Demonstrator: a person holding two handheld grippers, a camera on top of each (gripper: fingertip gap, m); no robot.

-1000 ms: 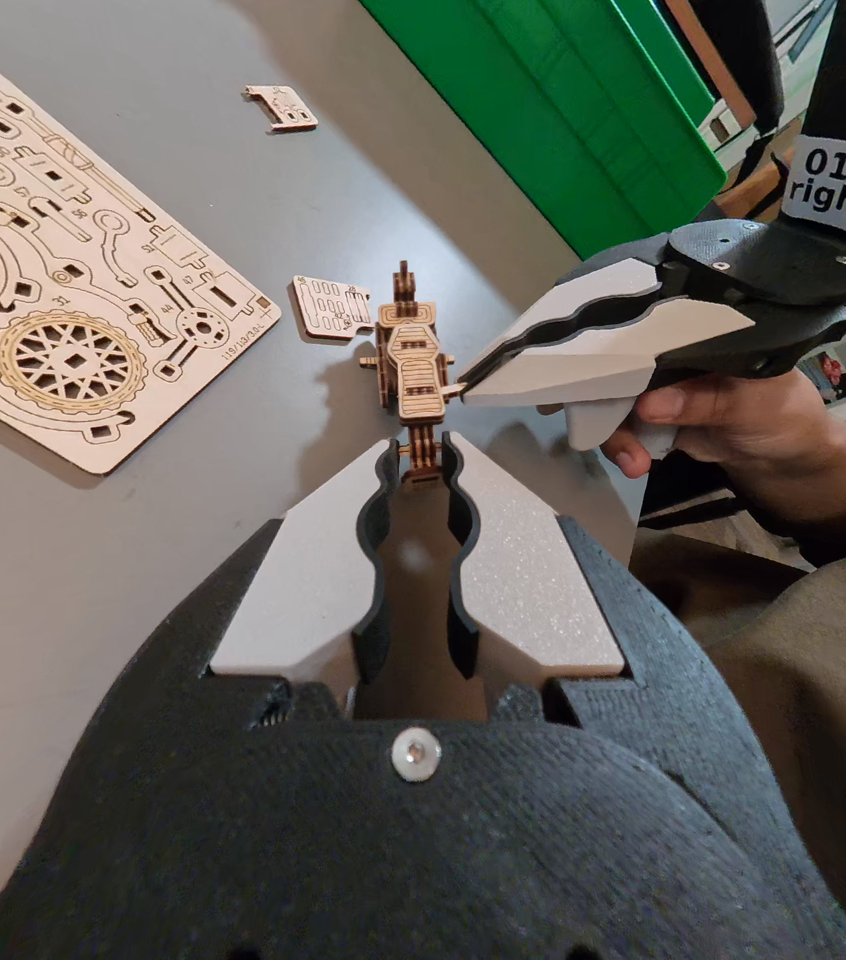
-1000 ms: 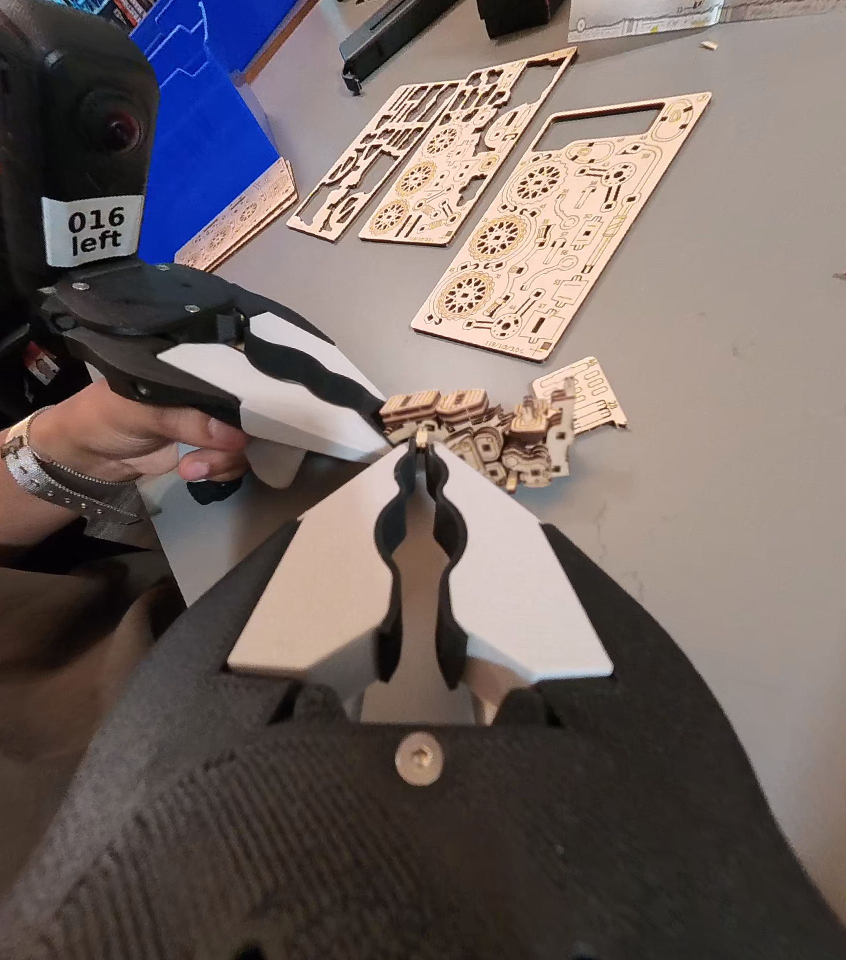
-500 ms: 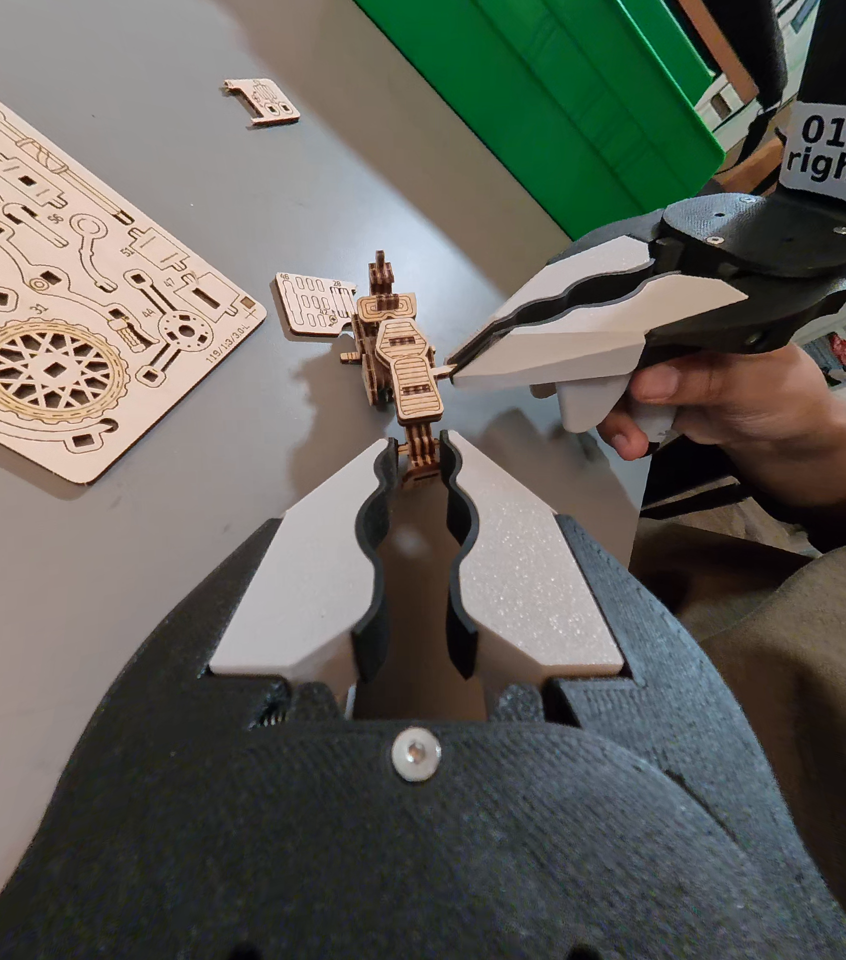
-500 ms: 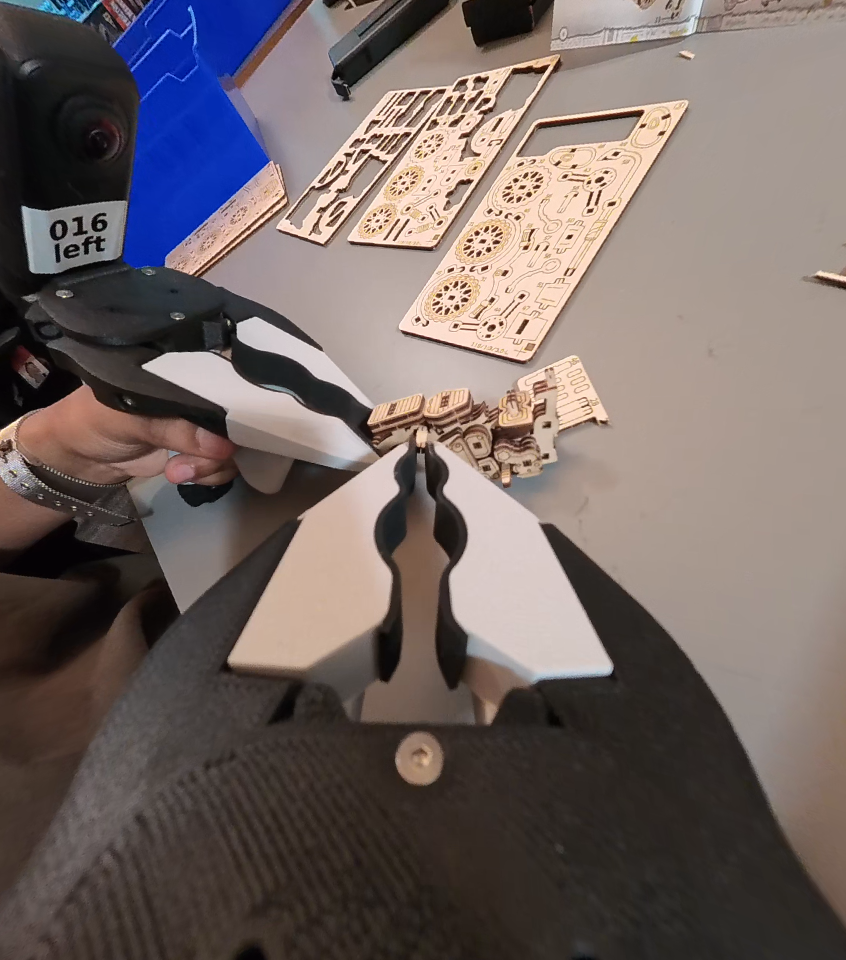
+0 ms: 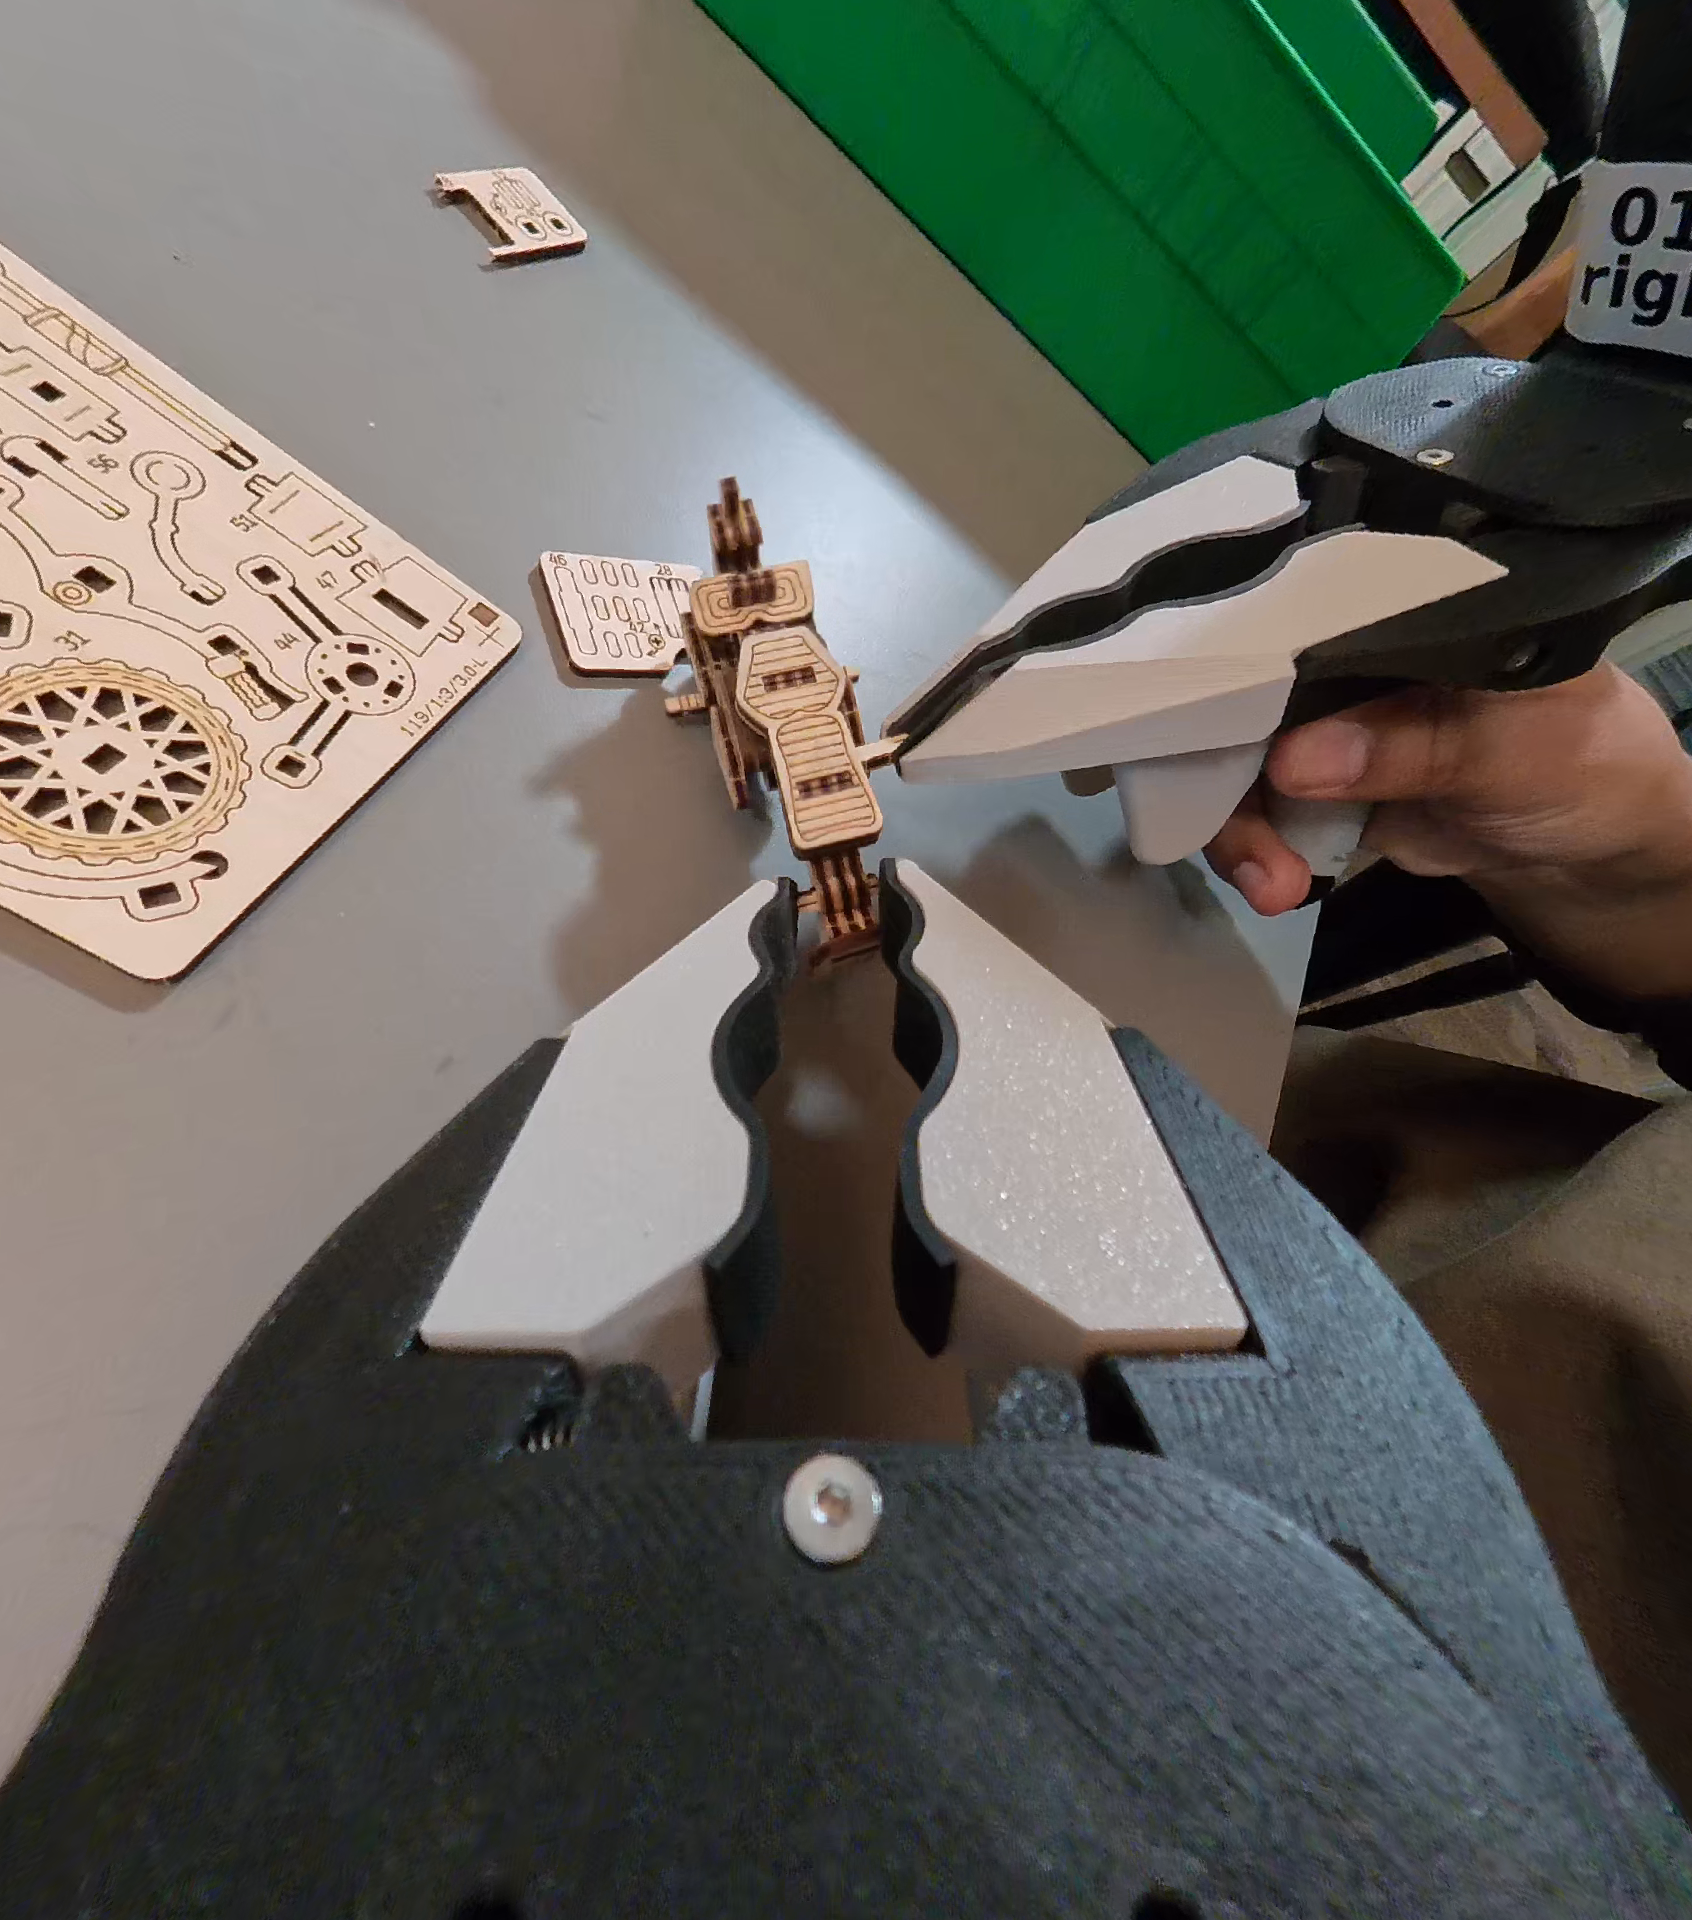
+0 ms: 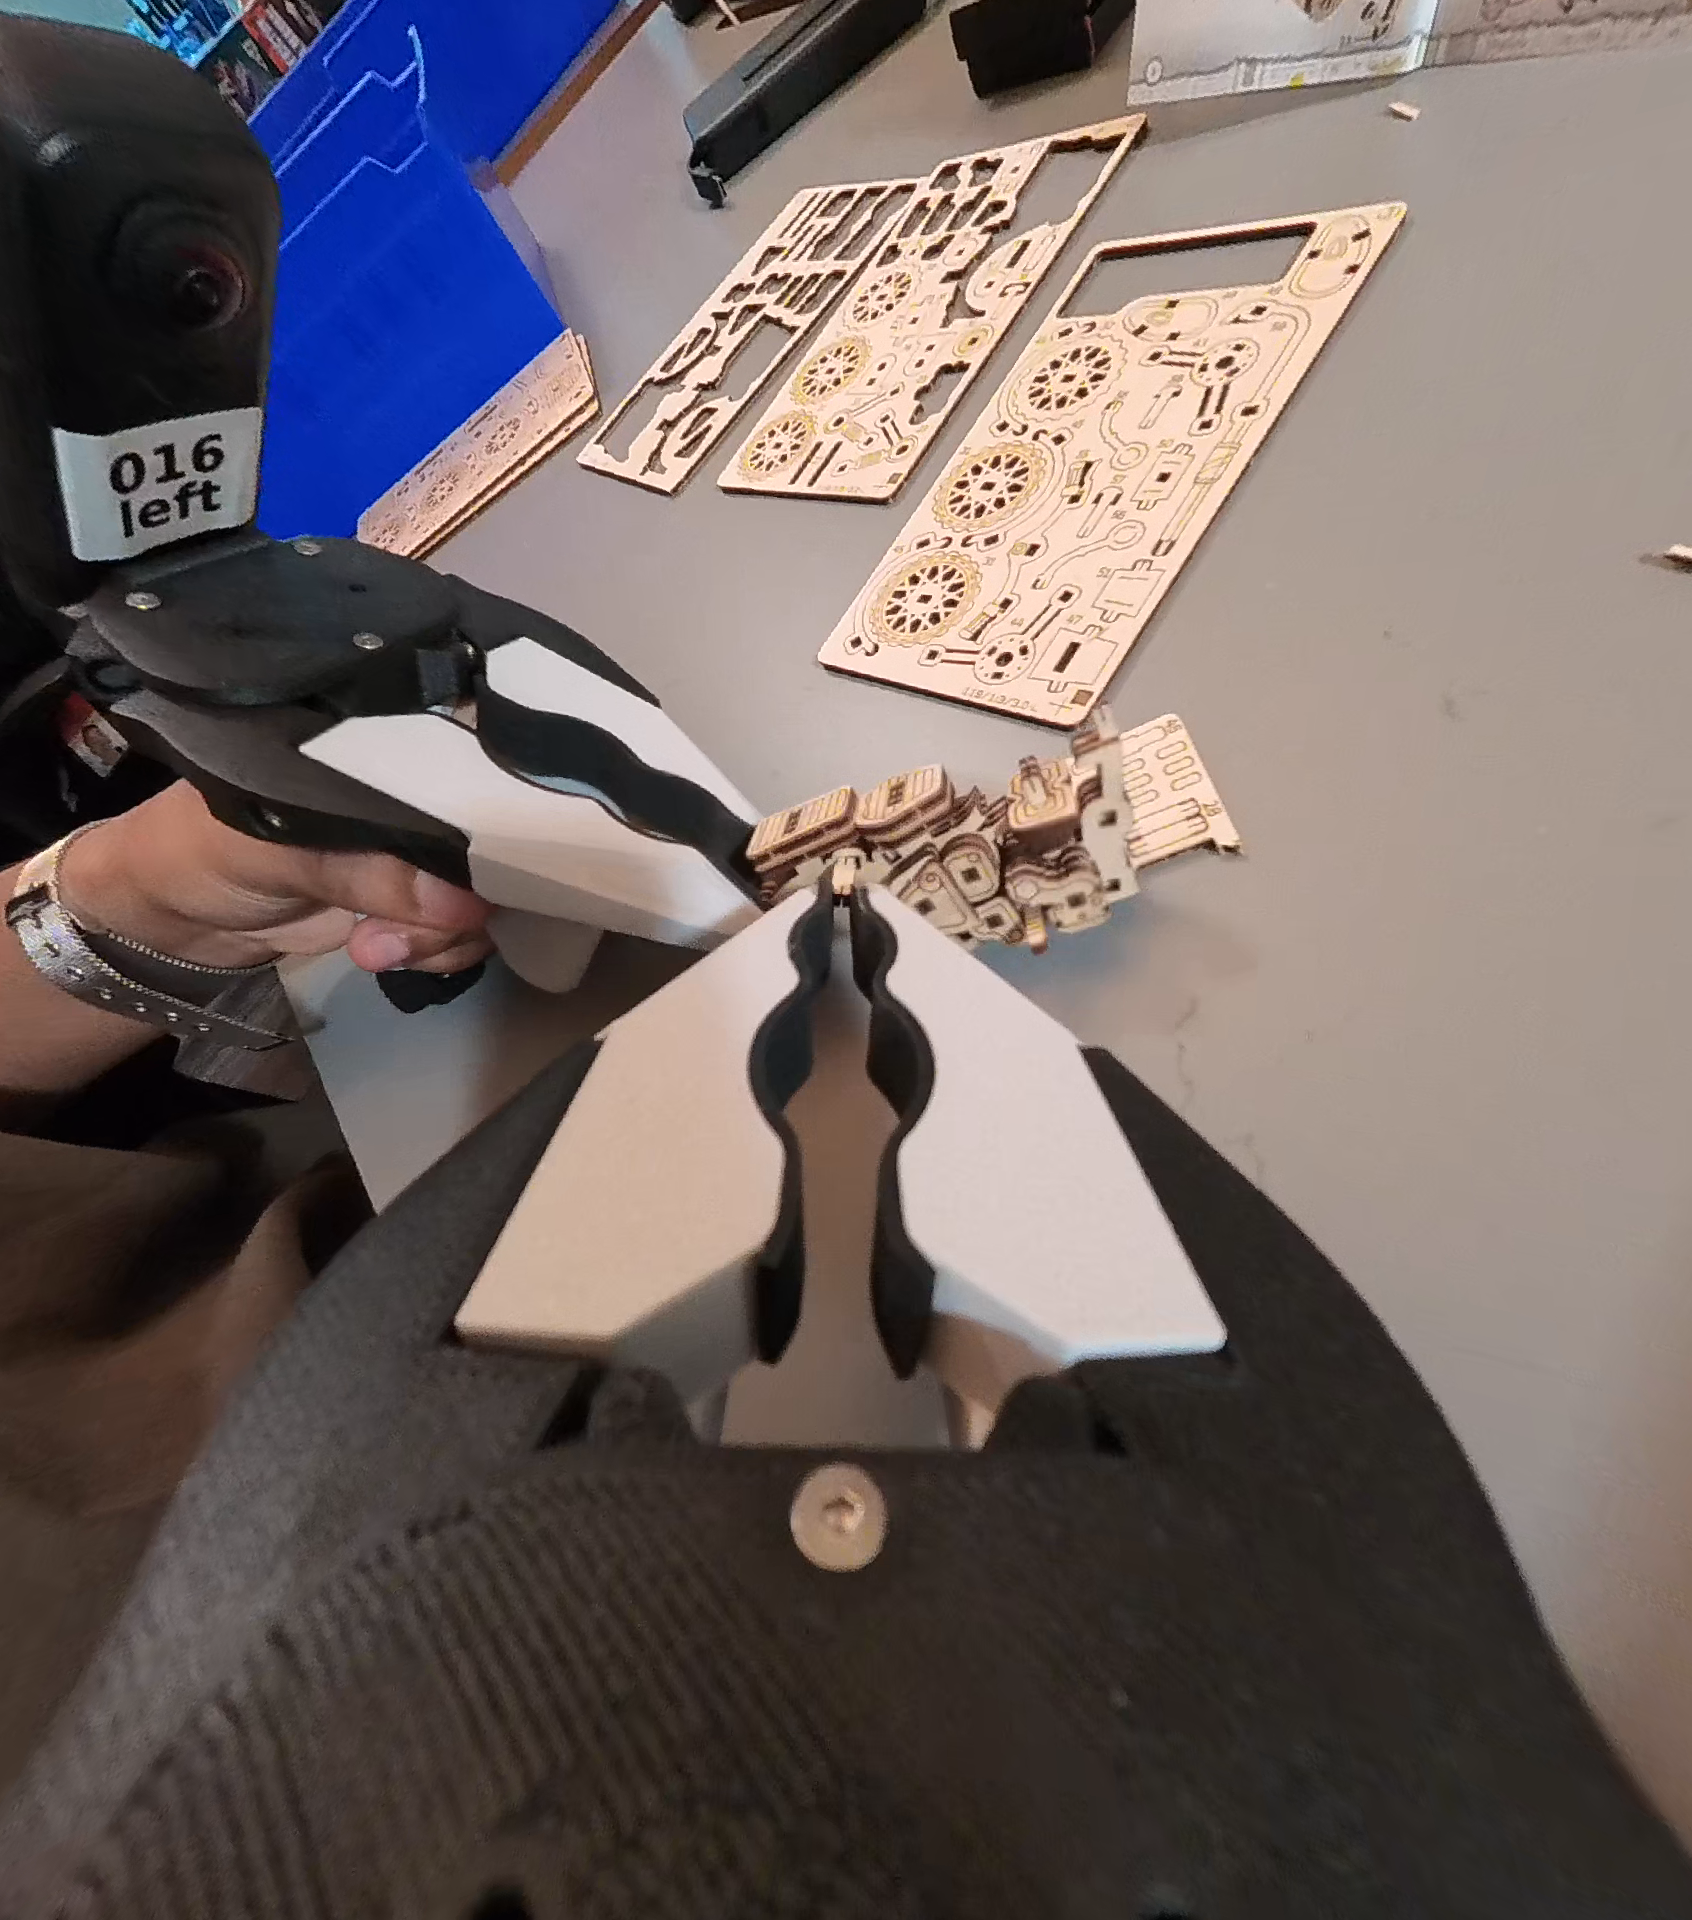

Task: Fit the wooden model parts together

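Observation:
A small part-built wooden model (image 5: 792, 717) with slatted seat-like tops is held above the grey table. My left gripper (image 5: 837, 914) is shut on its near end. In the right wrist view the model (image 6: 935, 847) lies across the frame with the left gripper (image 6: 748, 847) at its left end. My right gripper (image 6: 844, 896) is shut on a thin wooden peg (image 6: 842, 871) and holds it against the model's side. In the left wrist view the right gripper (image 5: 899, 743) comes in from the right with the peg (image 5: 878, 746) touching the model.
A laser-cut wooden sheet (image 5: 94, 582) lies left; it also shows in the right wrist view (image 6: 1112, 457) beside two more sheets (image 6: 842, 332). A small loose panel (image 5: 613, 613) lies behind the model, another piece (image 5: 515, 213) farther back. A green bin (image 5: 1081, 177) and a blue bin (image 6: 385, 291) flank the table.
Both grippers and the model have shifted slightly over the table, staying together. The peg stays pressed at the model's side. Both grips are unchanged.

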